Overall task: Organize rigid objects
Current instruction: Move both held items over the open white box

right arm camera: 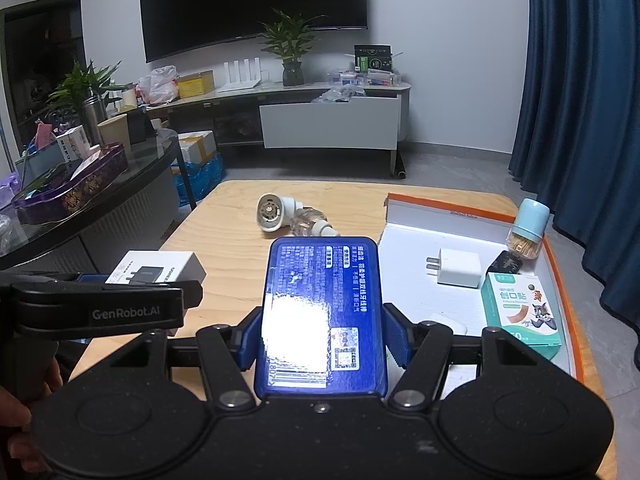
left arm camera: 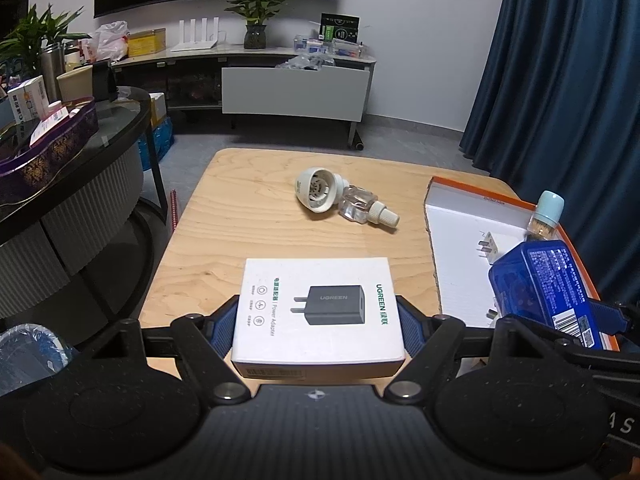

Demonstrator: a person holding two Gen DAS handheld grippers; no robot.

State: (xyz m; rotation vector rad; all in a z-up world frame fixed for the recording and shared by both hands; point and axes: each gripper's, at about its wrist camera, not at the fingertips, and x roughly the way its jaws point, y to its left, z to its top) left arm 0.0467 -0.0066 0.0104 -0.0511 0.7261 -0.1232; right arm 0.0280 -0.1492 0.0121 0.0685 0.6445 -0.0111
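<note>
Two hand-held grippers work over a pale wooden table (left arm camera: 248, 216), each carrying a box toward an open, orange-rimmed white tray (right arm camera: 560, 264) on the table's right side.

Nearest the tray's front edge, the right gripper (right arm camera: 320, 332) has its jaws partly closed on a blue plastic case (right arm camera: 322, 300), blue pads pressed to its two long sides. The case is held above the tray's left front corner, label up. It looks stiff and light; its glossy shell, flaring under the room light, is probably slippery, so the flat side walls near mid-length seem the safest hold.

Left of the tray, the left gripper (left arm camera: 318, 328) holds a white power adapter box (left arm camera: 320, 308) the same way, jaws part-way shut with a pad on each short side, the box above the near part of the table. Thin cardboard, likely light, it should stay square under moderate squeeze but could dent if pinched hard.

Already inside the tray lie a white plug adapter (right arm camera: 458, 268), a small dark item too dim to identify, a teal bandage box (right arm camera: 520, 316) and, at the tray's far right corner, a toothpick jar with a light blue cap (right arm camera: 528, 224).

Beyond the tray's left side, farther out on the table, a white lamp socket (left arm camera: 320, 190) lies touching a clear glass bottle (left arm camera: 362, 206). The glass looks fragile and smooth; the ribbed cream cap may offer better purchase.
</note>
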